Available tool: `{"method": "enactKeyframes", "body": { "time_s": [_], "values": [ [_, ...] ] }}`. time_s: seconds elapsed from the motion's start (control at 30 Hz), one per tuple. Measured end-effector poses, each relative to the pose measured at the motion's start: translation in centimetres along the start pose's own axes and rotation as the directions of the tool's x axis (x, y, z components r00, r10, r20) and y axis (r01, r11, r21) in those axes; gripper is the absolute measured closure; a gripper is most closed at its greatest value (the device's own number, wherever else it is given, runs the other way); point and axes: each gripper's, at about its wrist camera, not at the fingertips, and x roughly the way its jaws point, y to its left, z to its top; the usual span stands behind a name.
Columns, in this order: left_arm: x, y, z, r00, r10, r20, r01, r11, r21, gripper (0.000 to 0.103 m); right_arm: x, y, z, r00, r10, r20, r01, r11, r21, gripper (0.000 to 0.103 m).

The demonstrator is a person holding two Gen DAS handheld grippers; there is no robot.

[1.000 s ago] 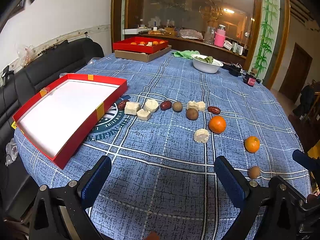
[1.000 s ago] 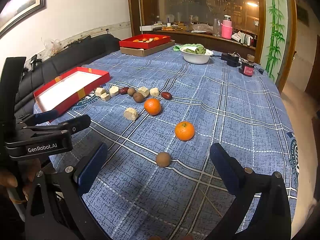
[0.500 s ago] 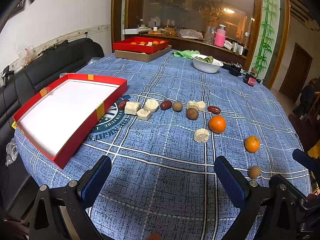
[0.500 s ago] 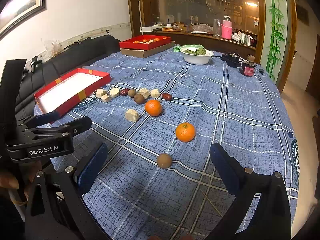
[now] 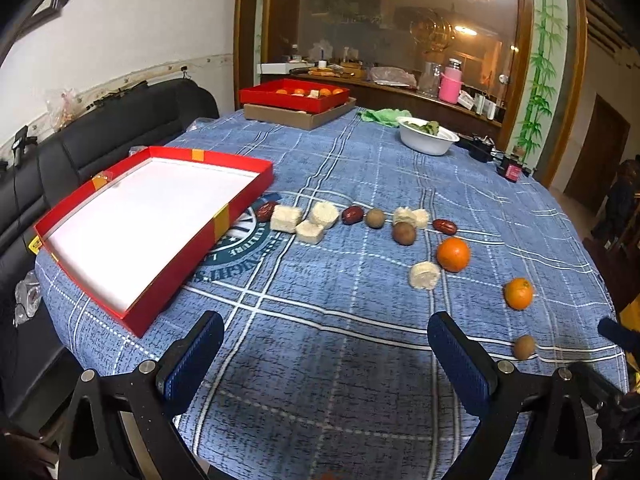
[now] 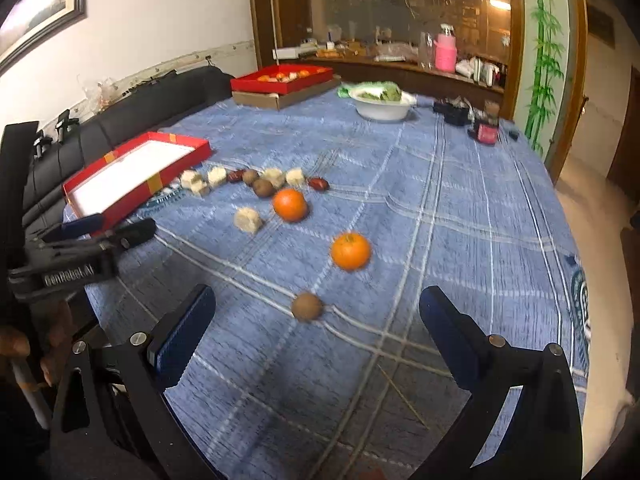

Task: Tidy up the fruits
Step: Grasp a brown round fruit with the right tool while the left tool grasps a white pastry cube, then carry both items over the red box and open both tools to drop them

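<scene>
Over the blue cloth, both grippers, left and right, hang spread apart and empty; a brown fruit sits at twelve o'clock of the right one.

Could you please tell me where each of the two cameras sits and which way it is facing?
Left wrist: on the left tongs, open above the near table edge, facing the red tray and scattered fruit.
Right wrist: on the right tongs, open, facing the brown fruit; a hand shows beside it.
Shared: the tray, both oranges and the white bowl.
</scene>
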Motion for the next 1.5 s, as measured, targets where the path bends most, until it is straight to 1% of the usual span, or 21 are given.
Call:
{"method": "enactKeyframes", "body": {
  "time_s": [0.03, 0.13, 0.17, 0.2, 0.27, 0.3, 0.37, 0.43, 0.5, 0.53, 0.67, 0.77, 0.97, 1.0, 1.03, 1.1, 1.13, 1.17, 1.2, 1.33, 1.5],
  "values": [
    [0.2, 0.2, -0.1, 1.0, 0.0, -0.006, 0.0, 1.0, -0.004, 0.003, 0.3, -0.1, -0.3, 1.0, 0.005, -0.019, -0.005, 1.0, 0.003, 0.0],
    [1.0, 0.5, -0.2, 1.0, -0.01, -0.026, 0.01, 1.0, -0.007, 0.01, 1.1, -0.2, -1.0, 0.998, 0.019, -0.053, -0.018, 1.0, 0.005, 0.001],
    [1.3, 0.5, -0.2, 0.999, -0.012, -0.036, 0.011, 1.0, -0.006, 0.012, 1.2, -0.2, -1.0, 0.998, 0.027, -0.056, -0.027, 1.0, 0.009, 0.006],
    [1.6, 0.5, -0.2, 0.999, -0.014, -0.04, 0.014, 1.0, -0.004, 0.014, 1.6, 0.2, -0.9, 0.997, 0.047, -0.061, -0.046, 0.999, 0.018, 0.017],
    [1.9, 0.2, -0.2, 0.998, -0.027, -0.049, 0.027, 1.0, 0.002, 0.016, 2.2, 0.3, -0.7, 0.996, 0.051, -0.067, -0.05, 0.998, 0.023, 0.027],
    [2.1, 0.1, -0.2, 0.998, -0.03, -0.052, 0.03, 1.0, 0.007, 0.016, 2.8, 0.5, -0.6, 0.996, 0.048, -0.077, -0.046, 0.999, 0.026, 0.038],
    [2.4, -0.1, -0.1, 0.998, -0.031, -0.053, 0.033, 0.999, 0.023, 0.016, 4.0, 0.6, -0.5, 0.994, 0.051, -0.1, -0.047, 0.998, 0.036, 0.052],
    [2.8, -0.3, 0.0, 0.998, -0.033, -0.058, 0.035, 0.999, 0.031, 0.016, 5.1, 0.6, -0.4, 0.992, 0.046, -0.12, -0.041, 0.998, 0.043, 0.061],
    [3.4, -0.8, 0.3, 0.996, -0.053, -0.07, 0.056, 0.998, 0.038, 0.02, 5.9, 0.5, -0.4, 0.99, 0.044, -0.132, -0.038, 0.998, 0.045, 0.079],
    [3.6, -1.1, 0.4, 0.995, -0.058, -0.075, 0.061, 0.997, 0.041, 0.02, 6.2, 0.4, -0.4, 0.989, 0.043, -0.141, -0.037, 0.998, 0.046, 0.082],
    [5.1, -3.3, 1.5, 0.992, -0.078, -0.095, 0.085, 0.993, 0.079, 0.021, 6.4, 0.5, -0.1, 0.988, 0.03, -0.151, -0.029, 1.0, 0.011, 0.083],
    [6.7, -5.0, 2.3, 0.988, -0.091, -0.123, 0.104, 0.99, 0.099, 0.022, 6.3, 0.3, -0.1, 0.988, 0.042, -0.15, -0.041, 0.999, 0.007, 0.083],
    [9.2, -7.7, 3.0, 0.976, -0.096, -0.196, 0.12, 0.986, 0.116, 0.033, 6.3, -1.0, -0.2, 0.989, 0.077, -0.128, -0.072, 0.996, 0.049, 0.083],
    [9.7, -8.0, 3.0, 0.974, -0.09, -0.207, 0.116, 0.986, 0.119, 0.038, 6.3, -1.0, -0.2, 0.989, 0.082, -0.126, -0.076, 0.996, 0.051, 0.083],
    [10.1, -8.2, 3.1, 0.974, -0.069, -0.215, 0.097, 0.988, 0.124, 0.039, 6.3, -1.1, -0.2, 0.989, 0.087, -0.123, -0.081, 0.995, 0.056, 0.083],
    [10.3, -8.5, 3.3, 0.977, -0.049, -0.207, 0.078, 0.988, 0.132, 0.054, 6.4, -1.2, -0.2, 0.988, 0.097, -0.12, -0.09, 0.994, 0.062, 0.083],
    [10.4, -8.5, 3.5, 0.978, -0.043, -0.204, 0.071, 0.989, 0.132, 0.059, 6.4, -1.3, -0.3, 0.988, 0.102, -0.119, -0.095, 0.993, 0.066, 0.083],
    [10.5, -8.4, 3.7, 0.979, -0.046, -0.2, 0.072, 0.989, 0.126, 0.07, 6.4, -1.3, -0.3, 0.987, 0.105, -0.118, -0.097, 0.993, 0.067, 0.083],
    [10.5, -8.2, 3.8, 0.979, -0.048, -0.199, 0.073, 0.99, 0.119, 0.077, 6.4, -1.4, -0.3, 0.987, 0.107, -0.118, -0.1, 0.993, 0.069, 0.083],
    [10.0, -7.3, 3.7, 0.979, -0.073, -0.191, 0.091, 0.992, 0.086, 0.077, 6.4, -1.4, -0.3, 0.987, 0.109, -0.115, -0.101, 0.992, 0.071, 0.083],
    [8.1, -5.5, 3.3, 0.984, -0.103, -0.144, 0.111, 0.993, 0.048, 0.077, 6.0, -1.6, -0.5, 0.99, 0.101, -0.102, -0.094, 0.993, 0.077, 0.083]
  ]
}}
